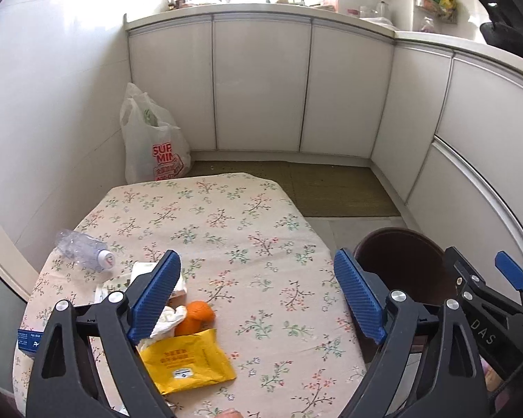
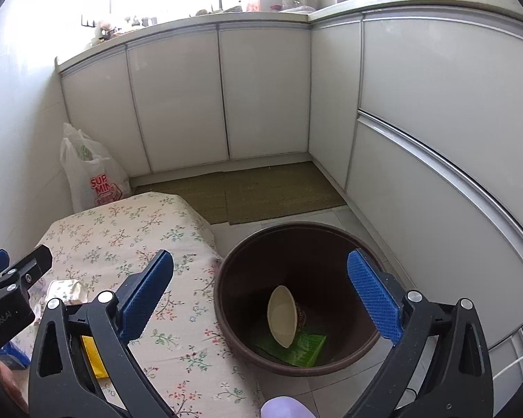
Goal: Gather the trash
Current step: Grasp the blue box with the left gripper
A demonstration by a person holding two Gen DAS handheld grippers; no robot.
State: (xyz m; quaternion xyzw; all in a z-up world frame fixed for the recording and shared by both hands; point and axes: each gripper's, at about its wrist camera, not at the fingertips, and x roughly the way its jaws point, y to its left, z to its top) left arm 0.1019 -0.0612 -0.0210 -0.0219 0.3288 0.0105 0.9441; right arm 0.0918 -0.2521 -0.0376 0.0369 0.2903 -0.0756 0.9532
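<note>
Over at the far left of the flowered tablecloth (image 1: 254, 216) a crushed clear plastic bottle (image 1: 83, 249) is lying on its side, and I'd judge it featherweight, springy and a bit slick, best pinched across a flattened stretch of its body, not at the hard cap. Next along, a small heap is sitting near the table's front edge: a carton (image 1: 143, 271), a crumpled white tissue (image 1: 171, 318), orange peel (image 1: 196, 316) and a yellow mailer pouch (image 1: 188, 358), all touching or overlapping. These look light and limp; the pouch wants taking by a free edge, the peel gently so it isn't tearing. The left gripper (image 1: 258, 294) is hovering above the cloth, tilting down over the heap, jaws spread wide with nothing between them. Right of the table, on the floor, the brown bin (image 2: 223, 299) is already holding a paper cup (image 2: 282, 317) and a green wrapper (image 2: 305, 348). The right gripper (image 2: 261, 299) is angling down over that bin, jaws likewise wide and empty.
</note>
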